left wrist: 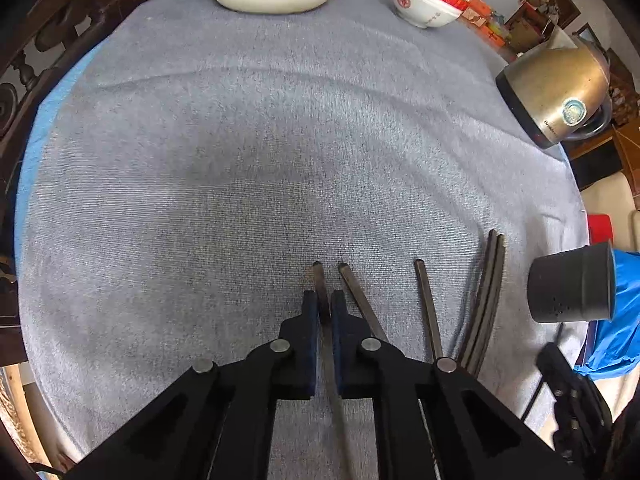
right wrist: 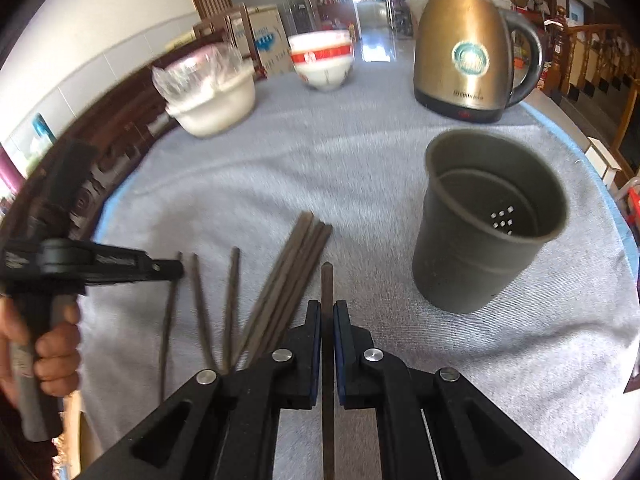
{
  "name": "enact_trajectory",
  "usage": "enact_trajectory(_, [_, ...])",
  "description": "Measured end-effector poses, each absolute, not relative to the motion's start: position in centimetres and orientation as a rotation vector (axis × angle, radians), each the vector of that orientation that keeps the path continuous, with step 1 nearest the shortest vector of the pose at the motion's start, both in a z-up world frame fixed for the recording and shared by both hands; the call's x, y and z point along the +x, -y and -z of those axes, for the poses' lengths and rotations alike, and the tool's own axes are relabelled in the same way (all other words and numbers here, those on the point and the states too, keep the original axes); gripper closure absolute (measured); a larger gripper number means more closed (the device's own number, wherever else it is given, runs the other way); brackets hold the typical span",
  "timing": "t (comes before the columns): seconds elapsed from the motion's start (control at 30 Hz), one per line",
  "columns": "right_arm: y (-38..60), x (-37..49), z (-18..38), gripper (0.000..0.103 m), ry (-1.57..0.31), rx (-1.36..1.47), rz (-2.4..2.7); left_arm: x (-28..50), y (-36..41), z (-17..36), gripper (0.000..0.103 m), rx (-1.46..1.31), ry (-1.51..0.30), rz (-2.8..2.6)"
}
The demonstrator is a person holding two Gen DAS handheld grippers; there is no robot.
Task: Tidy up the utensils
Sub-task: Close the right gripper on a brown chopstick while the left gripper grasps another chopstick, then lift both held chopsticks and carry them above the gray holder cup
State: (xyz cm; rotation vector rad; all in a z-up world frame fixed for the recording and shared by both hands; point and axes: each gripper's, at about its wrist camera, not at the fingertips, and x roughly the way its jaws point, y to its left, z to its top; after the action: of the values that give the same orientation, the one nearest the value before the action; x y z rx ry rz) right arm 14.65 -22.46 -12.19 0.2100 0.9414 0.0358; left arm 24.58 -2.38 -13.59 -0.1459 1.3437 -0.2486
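Right wrist view: the right claw [right wrist: 327, 314] pinches one dark slender chopstick [right wrist: 327, 284] beside the grey perforated holder cup [right wrist: 480, 236] near the bench's right edge; the left claw [left wrist: 325, 306] pinches another. Either could pivot and miss the rim.

A grey cloth [right wrist: 360, 152] covered the round table, a blue layer showing at its edge. Carved dark wooden chairs [left wrist: 36, 52] stood along the left edge. Beyond lay white walls [right wrist: 100, 12], a glossy floor [right wrist: 380, 40], a wooden railing [right wrist: 592, 52], and cardboard boxes [right wrist: 260, 40].
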Motion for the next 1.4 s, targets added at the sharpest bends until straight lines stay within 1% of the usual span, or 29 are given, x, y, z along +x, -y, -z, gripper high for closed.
enact_trajectory(0.27, [23.6,11.9,7.8,0.097,-0.804,0.279,-0.061,20.7,1.6,8.3,0.097,-0.135,-1.217,0.280])
enact_trajectory(0.57, [23.8,8.6,5.1,0.097,-0.692,0.304,-0.062,16.1,1.0,1.7,0.098,-0.172,-1.040,0.327])
enact_trajectory(0.63, [23.9,8.0,4.9,0.097,-0.676,0.306,-0.057,16.4,0.7,1.7,0.098,-0.176,-1.004,0.329])
enact_trajectory(1.1, [24.7,4.5,1.2,0.097,-0.513,0.327,-0.035,12.6,1.8,-3.9,0.098,-0.156,-0.822,0.354])
enact_trajectory(1.4, [25.3,3.5,1.0,0.097,-0.489,0.367,-0.038,11.4,2.6,-4.7,0.098,-0.149,-0.799,0.365])
